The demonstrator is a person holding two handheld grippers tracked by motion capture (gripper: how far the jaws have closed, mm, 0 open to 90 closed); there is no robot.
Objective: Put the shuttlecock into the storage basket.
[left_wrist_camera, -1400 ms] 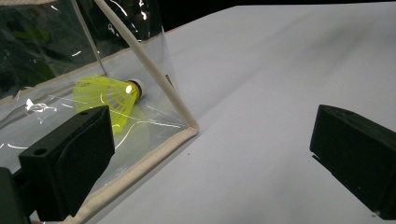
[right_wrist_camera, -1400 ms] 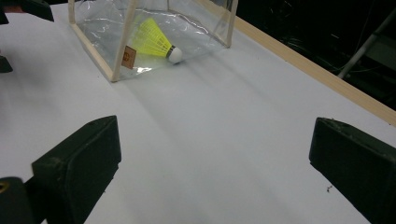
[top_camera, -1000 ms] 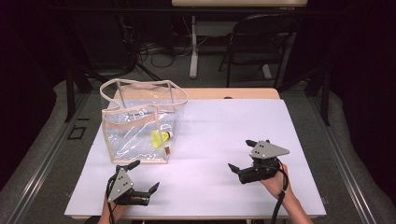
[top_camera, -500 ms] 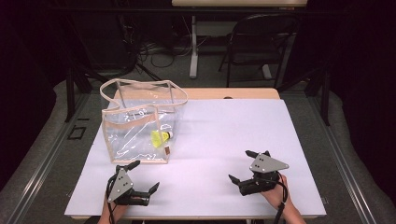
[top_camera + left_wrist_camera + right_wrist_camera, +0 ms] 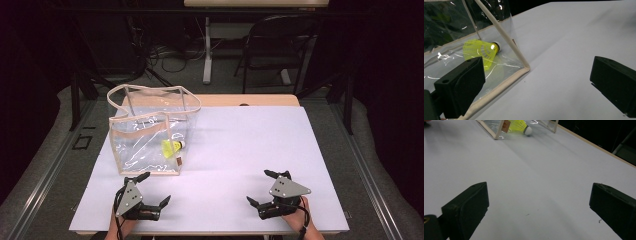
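A clear plastic bag with beige trim stands open-topped on the left of the white table. Inside it, on its floor near the right wall, lies a yellow shuttlecock with a white cork. My left gripper rests near the table's front edge, just in front of the bag, open and holding nothing. In the left gripper view the bag's trimmed corner and the shuttlecock sit just beyond the open left gripper. My right gripper is open at the front right; the right gripper view shows it over bare table, with the shuttlecock far ahead.
A wooden strip runs along the table's far edge. Behind it stand a dark folding chair and a white table leg among floor cables. Bare white surface lies between and ahead of the grippers.
The right gripper has drawn back toward the table's front edge and settled lower. The left gripper, bag and shuttlecock have not moved.
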